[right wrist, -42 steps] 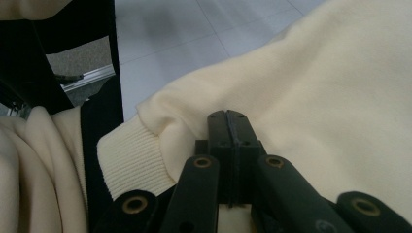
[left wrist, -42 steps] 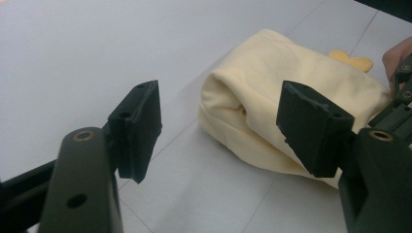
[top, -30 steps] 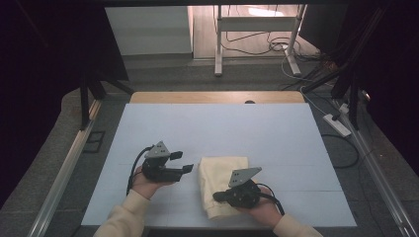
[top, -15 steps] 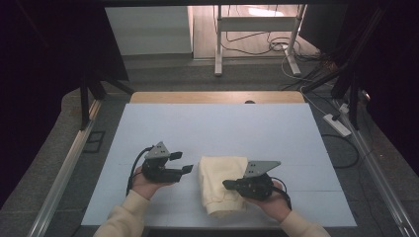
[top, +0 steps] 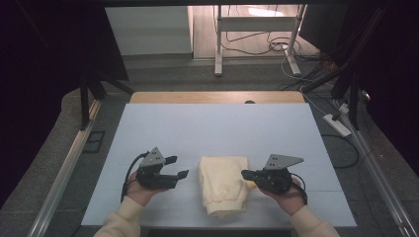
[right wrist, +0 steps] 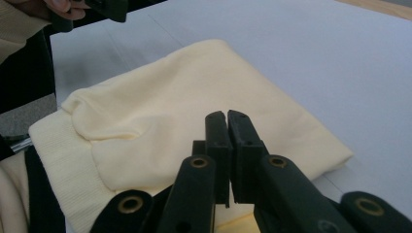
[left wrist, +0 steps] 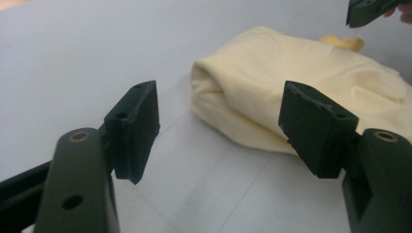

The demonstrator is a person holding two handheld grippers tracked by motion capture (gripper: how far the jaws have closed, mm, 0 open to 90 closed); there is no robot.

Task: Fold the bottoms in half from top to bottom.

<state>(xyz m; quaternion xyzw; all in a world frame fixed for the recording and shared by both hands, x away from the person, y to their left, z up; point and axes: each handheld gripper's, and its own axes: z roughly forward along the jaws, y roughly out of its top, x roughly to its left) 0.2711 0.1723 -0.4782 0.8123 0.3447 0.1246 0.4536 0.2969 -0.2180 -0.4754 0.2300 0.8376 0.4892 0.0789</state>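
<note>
A folded cream garment (top: 223, 182) (left wrist: 301, 82) (right wrist: 194, 97) lies on the pale blue table (top: 217, 128) near the front edge. A small yellow flap (top: 252, 185) (left wrist: 342, 42) sticks out at its right side. My left gripper (top: 179, 167) (left wrist: 221, 126) hovers just left of the garment, jaws open and empty, aimed at its folded edge. My right gripper (top: 244, 174) (right wrist: 227, 121) is at the garment's right edge, pointing left over it. Its jaws are shut with only a hairline slit, having just eased apart a trace, and nothing is between them.
The table's far edge is a wooden strip (top: 217, 97). Metal rails (top: 64, 182) run along the left side, and a power strip (top: 337, 125) with cables lies on the floor to the right. A white stand's legs (top: 217, 44) rise beyond the table.
My right gripper has moved rightward and slightly up, from over the garment's front right part to its right edge. The left gripper and the garment have stayed put.
</note>
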